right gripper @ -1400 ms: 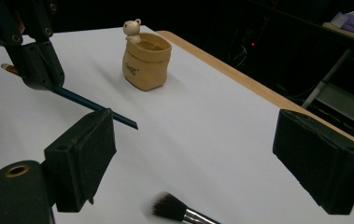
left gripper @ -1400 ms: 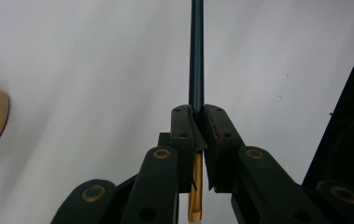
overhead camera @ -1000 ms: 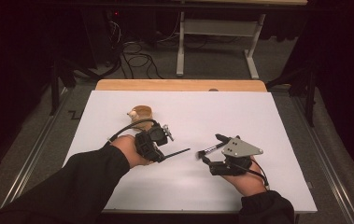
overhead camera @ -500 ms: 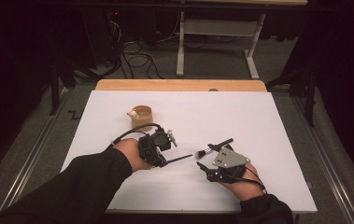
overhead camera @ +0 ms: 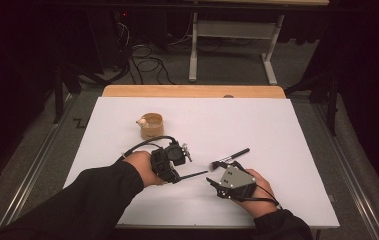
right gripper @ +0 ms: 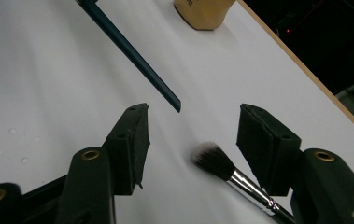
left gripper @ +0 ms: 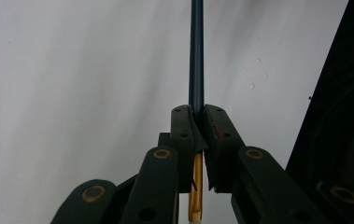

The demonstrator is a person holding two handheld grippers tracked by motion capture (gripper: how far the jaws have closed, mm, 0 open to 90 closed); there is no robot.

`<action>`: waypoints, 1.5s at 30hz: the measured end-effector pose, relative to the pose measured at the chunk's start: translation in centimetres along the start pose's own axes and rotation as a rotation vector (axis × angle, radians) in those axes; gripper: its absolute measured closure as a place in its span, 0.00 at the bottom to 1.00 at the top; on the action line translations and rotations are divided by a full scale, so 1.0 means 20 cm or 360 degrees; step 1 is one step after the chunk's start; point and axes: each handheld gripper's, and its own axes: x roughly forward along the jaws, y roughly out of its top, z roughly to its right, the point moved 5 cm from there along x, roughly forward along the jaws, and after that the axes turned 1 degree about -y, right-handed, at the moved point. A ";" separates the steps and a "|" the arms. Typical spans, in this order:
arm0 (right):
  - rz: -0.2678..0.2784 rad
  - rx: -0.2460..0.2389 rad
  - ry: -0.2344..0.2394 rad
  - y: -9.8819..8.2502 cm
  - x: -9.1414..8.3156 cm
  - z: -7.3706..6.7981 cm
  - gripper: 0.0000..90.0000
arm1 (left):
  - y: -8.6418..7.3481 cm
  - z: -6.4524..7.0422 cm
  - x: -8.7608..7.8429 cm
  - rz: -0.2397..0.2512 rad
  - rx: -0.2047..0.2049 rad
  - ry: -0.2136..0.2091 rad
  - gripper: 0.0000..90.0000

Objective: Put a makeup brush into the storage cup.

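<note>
Now the right gripper (overhead camera: 216,176) has drawn nearer the table's (overhead camera: 297,150) front edge, jaws spread beside the makeup brush (overhead camera: 229,158); the left gripper (overhead camera: 177,176) stays clamped on a thin dark-handled brush (left gripper: 196,56).

We see a white table (overhead camera: 287,125) with a bare wooden strip (overhead camera: 192,91) along its twelve o'clock edge. A tan cup (overhead camera: 152,125) stands at ten o'clock, and a makeup brush (overhead camera: 231,156) lies just past centre toward five o'clock.
</note>
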 end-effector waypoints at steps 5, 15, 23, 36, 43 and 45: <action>-0.0023 -0.0064 0.0016 0.00 0.01 -0.03 0.56 | 0.00 0.01 0.01 -0.0012 0.0010 0.0001 0.92; -0.0071 -0.0169 0.0052 0.01 0.04 -0.08 0.59 | 0.01 0.03 0.02 -0.0013 0.0024 -0.0012 0.92; -0.0077 -0.0163 0.0050 0.02 0.04 -0.08 0.64 | 0.02 0.04 0.02 -0.0015 0.0035 -0.0011 0.92; -0.0110 -0.0186 0.0088 0.01 0.05 -0.08 0.77 | 0.02 0.05 0.03 -0.0031 0.0063 -0.0022 0.92; -0.0125 -0.0186 0.0105 0.01 0.05 -0.09 0.81 | 0.02 0.05 0.03 -0.0039 0.0068 -0.0017 0.92; -0.0126 -0.0187 0.0113 0.01 0.06 -0.09 0.82 | 0.02 0.05 0.03 -0.0041 0.0066 -0.0015 0.92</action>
